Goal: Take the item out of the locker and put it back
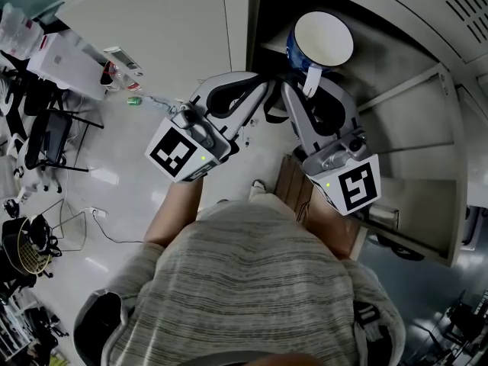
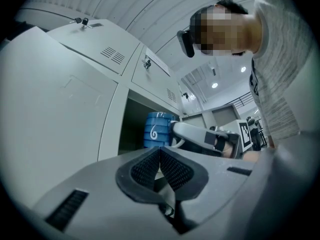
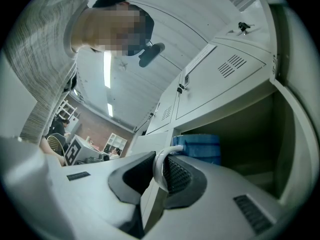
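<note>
— What does the right gripper (image 3: 161,178) hold?
— Its black cross-hatched pads pinch the thin white loop handle (image 3: 172,150) of a ribbed blue mug (image 1: 323,40), white inside, round-rimmed.
— Where is the mug?
— At the front edge of the open compartment of the pale metal locker (image 1: 412,128).
— Any writing?
— Only a white swirl on the mug's side.
— The left gripper (image 2: 160,169)?
— Pressed closed, empty.

The right claw (image 1: 310,90) grips the blue mug (image 1: 324,40) by its white handle at the open locker (image 1: 415,82).
</note>
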A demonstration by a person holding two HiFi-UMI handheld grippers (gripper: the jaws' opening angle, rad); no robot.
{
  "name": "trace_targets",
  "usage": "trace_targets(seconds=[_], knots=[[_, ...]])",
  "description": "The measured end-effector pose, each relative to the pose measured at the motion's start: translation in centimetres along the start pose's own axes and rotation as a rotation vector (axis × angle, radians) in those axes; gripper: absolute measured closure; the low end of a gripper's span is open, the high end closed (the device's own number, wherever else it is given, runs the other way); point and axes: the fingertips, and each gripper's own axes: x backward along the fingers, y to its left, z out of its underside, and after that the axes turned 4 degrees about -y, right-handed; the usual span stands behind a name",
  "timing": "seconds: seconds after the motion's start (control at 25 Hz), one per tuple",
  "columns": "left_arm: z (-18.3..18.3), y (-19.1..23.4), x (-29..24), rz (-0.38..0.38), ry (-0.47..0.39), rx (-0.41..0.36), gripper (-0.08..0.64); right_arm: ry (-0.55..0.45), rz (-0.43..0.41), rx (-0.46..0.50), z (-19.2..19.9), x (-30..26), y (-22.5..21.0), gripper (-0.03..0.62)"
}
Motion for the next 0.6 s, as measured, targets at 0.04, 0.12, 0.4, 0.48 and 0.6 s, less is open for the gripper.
trace_targets(seconds=[0.04,0.12,0.4,0.48,0.6], knots=[[0.1,0.1,0.0,-0.002,0.002,0.000,0.552,0.003,-0.004,0.005,0.2,0.0,-0.1,0.532],[0.2,0.2,0.0,-0.007,0.005,-0.001,0.552,0.012,-0.007,-0.001,0.7,-0.2,-0.3,0.532],[0.2,0.7,0.3,-0.030,0.001,0.001,0.552,0.049,0.000,-0.045,2.5,-1.4,-1.3,0.532],[0.3,0.8,0.3,-0.036,0.000,0.002,0.551,0.052,0.000,-0.058,3.0,-1.7,-1.7,0.532],[0.6,0.9,0.4,-0.037,0.012,0.002,0.552,0.065,0.006,-0.080,3.9,-2.4,-2.3,0.532]])
